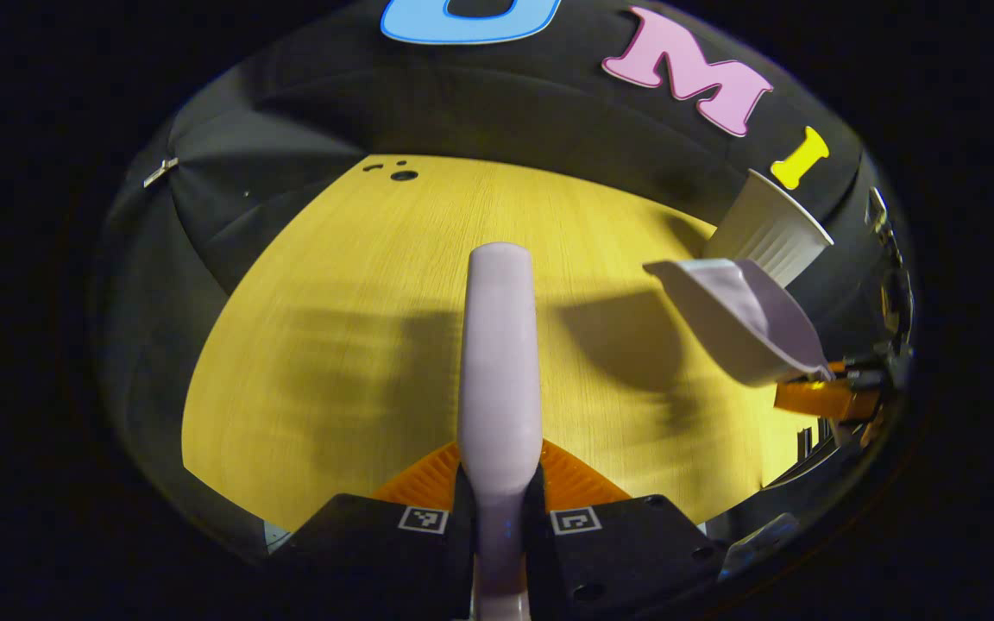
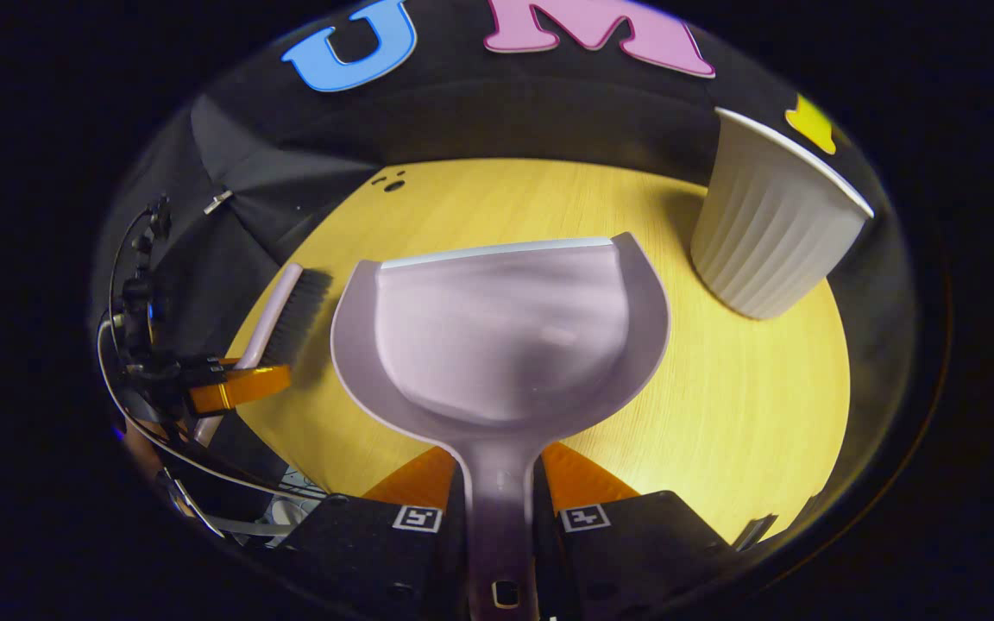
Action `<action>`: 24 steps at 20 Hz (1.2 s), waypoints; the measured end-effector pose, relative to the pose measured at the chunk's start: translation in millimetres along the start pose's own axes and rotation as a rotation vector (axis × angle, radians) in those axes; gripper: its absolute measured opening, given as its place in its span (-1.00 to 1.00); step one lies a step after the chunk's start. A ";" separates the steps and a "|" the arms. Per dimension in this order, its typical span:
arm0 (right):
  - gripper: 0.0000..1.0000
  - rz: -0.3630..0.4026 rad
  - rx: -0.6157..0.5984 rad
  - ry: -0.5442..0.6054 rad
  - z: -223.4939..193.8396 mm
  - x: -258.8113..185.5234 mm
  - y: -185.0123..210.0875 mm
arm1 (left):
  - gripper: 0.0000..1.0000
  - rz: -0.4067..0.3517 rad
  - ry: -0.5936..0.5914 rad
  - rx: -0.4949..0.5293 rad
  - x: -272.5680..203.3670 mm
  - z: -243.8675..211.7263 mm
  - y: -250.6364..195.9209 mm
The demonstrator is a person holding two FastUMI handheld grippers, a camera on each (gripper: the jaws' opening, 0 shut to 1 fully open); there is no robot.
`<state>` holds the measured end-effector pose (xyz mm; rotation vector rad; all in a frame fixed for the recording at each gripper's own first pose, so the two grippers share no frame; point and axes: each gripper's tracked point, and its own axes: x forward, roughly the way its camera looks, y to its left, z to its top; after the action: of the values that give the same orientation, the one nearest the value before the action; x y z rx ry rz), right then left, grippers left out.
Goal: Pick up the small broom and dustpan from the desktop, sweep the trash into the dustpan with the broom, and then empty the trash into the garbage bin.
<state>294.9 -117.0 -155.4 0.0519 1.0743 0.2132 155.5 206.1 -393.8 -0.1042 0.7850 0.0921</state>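
My left gripper (image 1: 501, 479) is shut on the pale lilac handle of the small broom (image 1: 500, 345), which points straight ahead over the yellow wooden desktop (image 1: 333, 285). To the right the lilac dustpan (image 1: 743, 319) hangs in the air, tilted, held by the right gripper (image 1: 825, 397). In the right gripper view, my right gripper (image 2: 497, 479) is shut on the dustpan's handle; the dustpan (image 2: 497, 328) is held level above the desktop (image 2: 747, 388), its scoop facing me. I see no clear trash in it. The broom (image 2: 286, 315) shows its dark bristles at the left, in the left gripper (image 2: 238, 388).
A white ribbed garbage bin (image 2: 773, 224) stands at the desktop's far right, just behind the dustpan (image 1: 769, 228). Small dark holes (image 1: 402, 175) mark the far edge of the desktop. Black cloth walls close in the booth. Cables hang at the left (image 2: 130, 328).
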 end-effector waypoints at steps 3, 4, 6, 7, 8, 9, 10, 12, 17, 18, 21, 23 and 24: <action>-0.30 -0.035 0.040 0.058 -1.7 2.1 1.8 | -0.44 0.029 0.043 0.027 17.2 -3.7 0.1; -0.30 -0.039 0.059 0.080 -3.6 2.0 0.8 | -0.46 0.032 0.060 0.044 21.6 -5.0 -0.5; -0.37 -0.037 0.076 0.107 1.3 -0.2 1.7 | -0.40 0.050 0.097 0.073 34.6 -7.3 0.6; -0.23 -0.047 0.060 0.109 3.9 -2.9 -0.1 | -0.44 0.075 0.115 0.093 38.7 -8.0 2.6; -0.29 -0.060 0.038 0.106 4.1 -2.6 1.3 | -0.43 0.098 0.129 0.118 44.8 -11.1 4.6; -0.30 -0.060 0.029 0.109 4.8 -3.7 3.9 | -0.41 0.113 0.145 0.142 47.5 -14.0 8.5; -0.29 -0.059 0.034 0.108 0.1 -0.5 4.3 | -0.39 0.126 0.164 0.165 49.8 -18.0 10.4; -0.29 -0.057 0.042 0.116 -2.0 1.1 4.6 | -0.38 0.147 0.188 0.195 53.4 -25.0 12.5; -0.25 -0.041 0.048 0.125 -2.6 6.5 10.8 | -0.16 0.135 0.189 0.169 56.5 -23.3 9.8; -0.22 -0.038 0.060 0.117 0.2 3.8 11.2 | -0.12 0.125 0.184 0.157 55.0 -23.9 6.9; 0.69 -0.019 0.106 0.082 14.0 -2.2 14.7 | 0.69 0.097 0.132 0.126 40.2 -19.2 -0.2; 0.99 -0.039 0.088 0.038 20.0 -14.0 11.9 | 0.91 0.084 0.077 0.122 24.1 -8.1 -8.7; 0.99 -0.054 0.072 0.003 25.6 -26.8 11.4 | 0.91 0.080 0.043 0.130 12.8 -3.0 -12.4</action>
<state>303.4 -109.5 -118.3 0.0875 1.0854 0.1261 163.9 194.0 -404.2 0.0490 0.8358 0.1148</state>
